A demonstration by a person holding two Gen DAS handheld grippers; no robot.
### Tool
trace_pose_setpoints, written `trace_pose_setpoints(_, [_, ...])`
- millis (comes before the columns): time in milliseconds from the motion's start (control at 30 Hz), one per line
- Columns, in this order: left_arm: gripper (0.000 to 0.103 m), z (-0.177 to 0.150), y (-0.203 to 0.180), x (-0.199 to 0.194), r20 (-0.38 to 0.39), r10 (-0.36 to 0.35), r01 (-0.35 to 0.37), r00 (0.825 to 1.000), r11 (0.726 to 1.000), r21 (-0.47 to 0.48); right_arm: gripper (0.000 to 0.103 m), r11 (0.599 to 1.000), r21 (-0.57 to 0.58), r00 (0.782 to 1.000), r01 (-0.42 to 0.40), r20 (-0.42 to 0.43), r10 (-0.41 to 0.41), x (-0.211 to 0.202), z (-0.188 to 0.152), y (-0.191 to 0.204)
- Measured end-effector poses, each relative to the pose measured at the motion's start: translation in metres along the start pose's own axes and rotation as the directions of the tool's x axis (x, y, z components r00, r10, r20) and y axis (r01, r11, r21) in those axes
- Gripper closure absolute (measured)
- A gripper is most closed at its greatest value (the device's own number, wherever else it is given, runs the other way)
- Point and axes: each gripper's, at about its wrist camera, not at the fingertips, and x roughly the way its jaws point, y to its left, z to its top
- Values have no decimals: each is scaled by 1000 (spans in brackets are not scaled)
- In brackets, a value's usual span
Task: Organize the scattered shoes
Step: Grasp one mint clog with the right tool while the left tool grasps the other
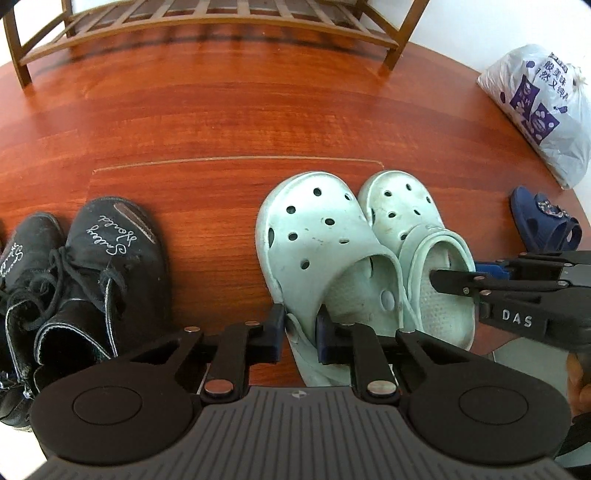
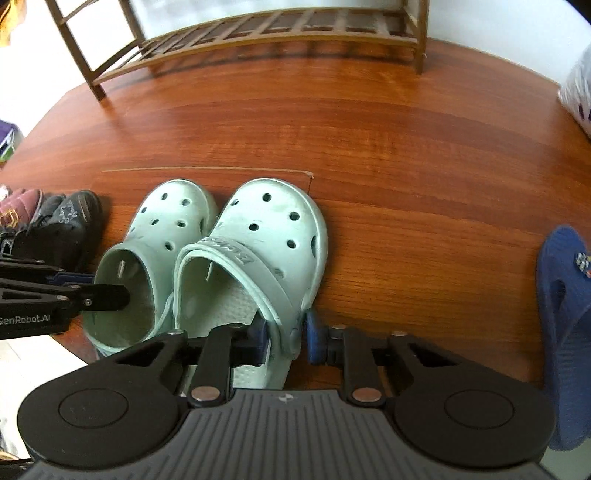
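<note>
Two mint-green clogs stand side by side on the red-brown wooden floor, toes pointing toward the rack. My left gripper [image 1: 300,332] is shut on the outer side wall of the left clog [image 1: 314,229] near its heel, one pad inside the shoe and one outside. My right gripper [image 2: 286,334] is shut on the outer side wall of the right clog [image 2: 273,229] by the strap rivet, again with one pad inside. In the right wrist view, the left clog [image 2: 170,221] shows a black finger reaching into its opening. Both clogs rest on the floor.
A slatted wooden shoe rack [image 1: 221,22] stands against the far wall. A pair of black lace-up shoes [image 1: 110,251] sits left of the clogs, with a maroon shoe [image 2: 18,206] beyond. A blue sandal [image 2: 565,314] lies at the right, and a plastic bag [image 1: 543,107] behind it.
</note>
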Motion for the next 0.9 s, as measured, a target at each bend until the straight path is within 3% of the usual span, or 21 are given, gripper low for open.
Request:
trace_pose_setpoints(600, [84,18,-1,-27,80,-56,56,995,998,3,79,998,52,995,-42,93,37,-38,21,-6])
trace_pose_setpoints(900, [84,41,2,-45,134,-55,61,989,997,-39,77,995,52,987,-85,142,77,-59,52,-16])
